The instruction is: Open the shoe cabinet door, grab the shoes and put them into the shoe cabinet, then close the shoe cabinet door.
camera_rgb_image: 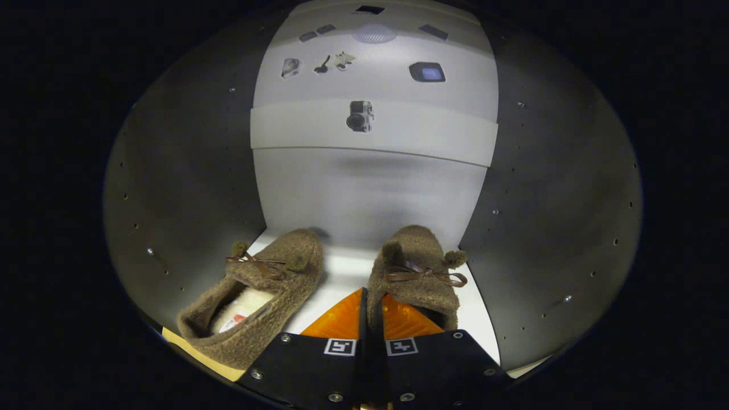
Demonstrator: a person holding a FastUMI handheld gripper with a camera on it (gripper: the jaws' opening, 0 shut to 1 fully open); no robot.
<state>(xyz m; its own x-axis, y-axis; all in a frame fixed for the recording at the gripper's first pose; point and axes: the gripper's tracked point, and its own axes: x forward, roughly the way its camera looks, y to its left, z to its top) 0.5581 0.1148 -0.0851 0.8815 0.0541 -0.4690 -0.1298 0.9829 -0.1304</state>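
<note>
Tongs [370, 319] are closed down to a thin slit, both orange fingers [336, 322] pinching the heel rim of the right slipper [418, 267], so it's held. Both brown fuzzy slippers are inside the shoe cabinet [188, 188], toes toward the back, on its white shelf [347, 270]; left slipper [256, 296] sits just beside the fingers, angled, untouched. Looks like the placing step, near its end: door must already be open. Next move, I'd guess: let go, back straight out without dragging the slipper, then shut the door. Writing: a small red-and-white tag [233, 322] inside the left slipper, too small to read; square coded markers [340, 347] on the tongs, no text.
</note>
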